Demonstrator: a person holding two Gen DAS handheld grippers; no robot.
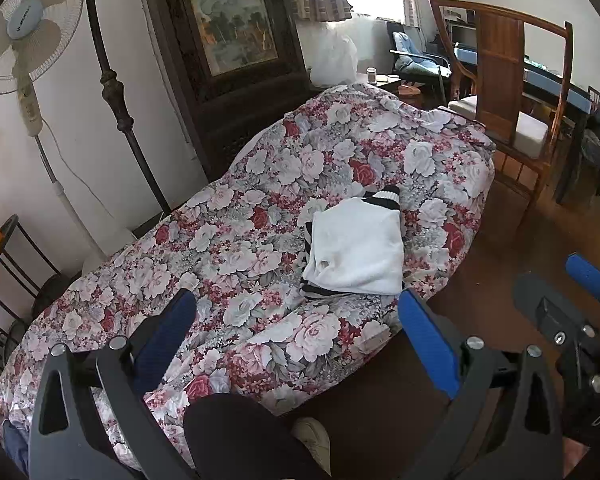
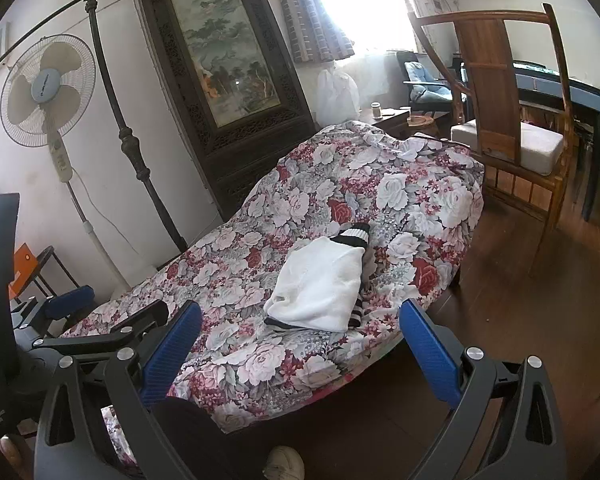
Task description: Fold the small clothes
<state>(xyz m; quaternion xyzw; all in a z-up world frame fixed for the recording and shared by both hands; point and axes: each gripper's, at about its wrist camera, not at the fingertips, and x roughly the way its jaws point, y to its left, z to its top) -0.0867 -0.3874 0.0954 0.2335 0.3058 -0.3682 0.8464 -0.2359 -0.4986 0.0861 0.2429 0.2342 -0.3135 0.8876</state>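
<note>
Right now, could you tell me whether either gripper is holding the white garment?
No, the white garment lies folded on the floral cover, with the left gripper and right gripper both open and apart from it.

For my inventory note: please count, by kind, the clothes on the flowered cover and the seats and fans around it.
Folded white garment with black-and-white striped trim: 1
Wooden chair: 1
Blue-cushioned armchair: 1
Standing fan: 1
Total: 4
</note>
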